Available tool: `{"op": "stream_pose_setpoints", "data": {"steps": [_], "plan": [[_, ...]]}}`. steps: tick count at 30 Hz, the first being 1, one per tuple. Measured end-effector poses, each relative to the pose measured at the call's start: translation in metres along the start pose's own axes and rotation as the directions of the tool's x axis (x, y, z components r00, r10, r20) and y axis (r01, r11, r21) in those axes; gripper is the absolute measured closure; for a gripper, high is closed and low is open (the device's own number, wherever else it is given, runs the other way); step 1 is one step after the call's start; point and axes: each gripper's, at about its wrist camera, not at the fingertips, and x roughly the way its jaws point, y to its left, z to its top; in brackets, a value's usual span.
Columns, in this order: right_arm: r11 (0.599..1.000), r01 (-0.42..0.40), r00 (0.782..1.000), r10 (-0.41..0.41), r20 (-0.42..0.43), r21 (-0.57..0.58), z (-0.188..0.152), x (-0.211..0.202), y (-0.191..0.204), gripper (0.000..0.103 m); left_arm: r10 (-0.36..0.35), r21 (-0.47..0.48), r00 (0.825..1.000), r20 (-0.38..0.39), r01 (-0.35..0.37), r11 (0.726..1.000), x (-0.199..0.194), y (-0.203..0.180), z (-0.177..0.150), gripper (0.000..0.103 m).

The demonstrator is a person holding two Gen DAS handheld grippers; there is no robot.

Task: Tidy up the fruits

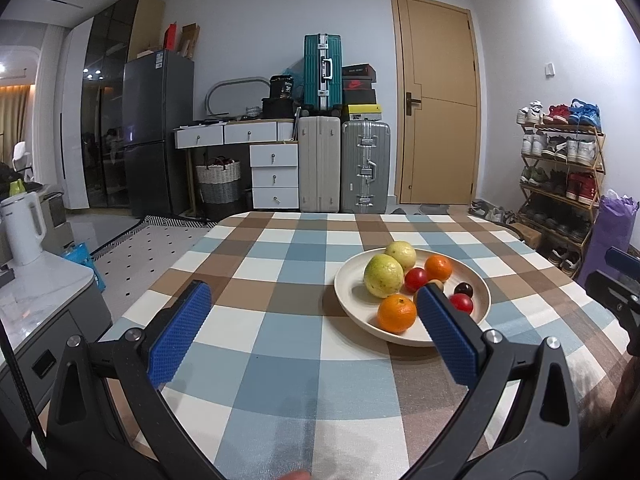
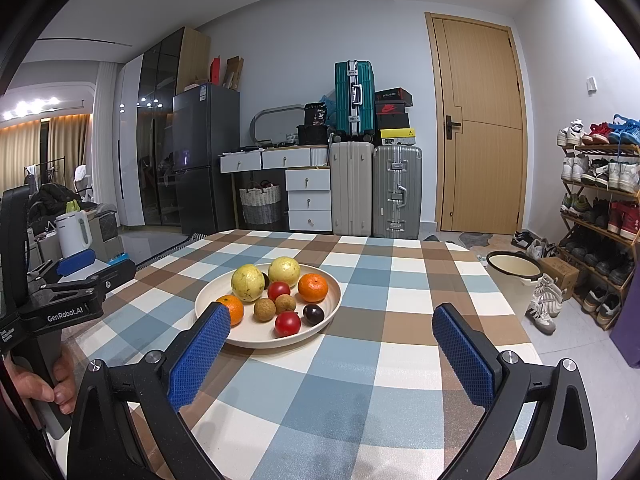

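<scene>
A cream plate sits on the checked tablecloth and holds the fruit: two yellow-green guavas, two oranges, two red tomatoes, two brown longans and a dark plum. My left gripper is open and empty, left of the plate, its right finger in front of the plate's near edge. My right gripper is open and empty, just in front of the plate. The left gripper also shows at the left of the right wrist view.
The table has a checked cloth and rounded corners. A white kettle stands on a counter to the left. A cream bucket and a shoe rack stand to the right. Suitcases and drawers line the far wall.
</scene>
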Motion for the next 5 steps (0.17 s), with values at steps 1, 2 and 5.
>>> {"op": "stream_pose_setpoints", "data": {"steps": [1,2,5], "plan": [[1.000,0.000,1.000,0.000,0.000,0.000,0.0001,-0.0002,-0.0002,0.000,0.000,-0.001,1.000,0.000,0.000,1.000,0.0010,0.0008,-0.0005,0.000],[1.000,0.000,1.000,0.000,0.000,0.001,0.0001,-0.0002,-0.0004,0.000,-0.001,-0.001,1.000,-0.001,0.001,1.000,0.0001,-0.0002,-0.0001,0.000],[1.000,0.000,1.000,0.000,-0.001,0.001,0.0001,-0.0002,-0.0002,0.000,0.000,-0.002,1.000,-0.001,0.000,1.000,-0.0001,0.0000,-0.0001,0.000]]}}
